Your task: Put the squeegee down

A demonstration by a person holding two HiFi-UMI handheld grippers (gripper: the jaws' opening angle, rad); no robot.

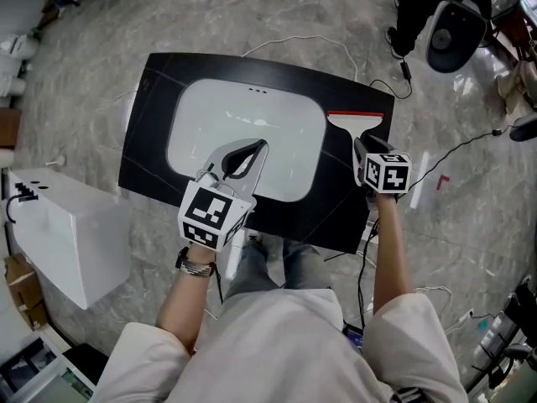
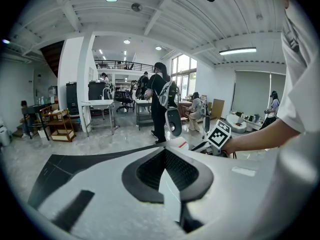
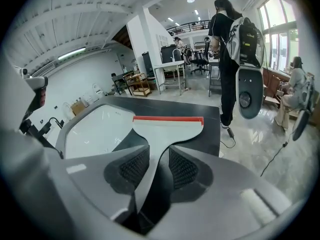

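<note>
The black counter (image 1: 151, 154) fills the middle of your view, with the white basin (image 1: 218, 116) sunk into its left and middle part. The squeegee (image 1: 356, 122) sits on the bare black strip just right of that basin, toward the far right corner. Its long axis runs near to far. The red blade (image 3: 167, 118) lies crosswise at the far end, and the white handle comes straight back toward you. It appears to rest on the counter, though the head view does not show the underside of the handle. Your right gripper (image 1: 369, 151) is the 1 that matters here. It sits at the near end of that handle and points down along the same line. In the right gripper view its fingers (image 3: 135, 166) stand wide, as far apart as they go. The handle runs between the 2 pads without being pinched, close to the left pad with a clear gap on the right. So the squeegee lies directly ahead of the fingers, not beside them. My judgement is that the clean way out is back toward you along the handle, or straight up. A sideways pull would likely nudge it. Your left gripper (image 1: 256, 151) hangs over the near rim of the basin, well apart from the squeegee. Its fingertips are together and it holds nothing.
</note>
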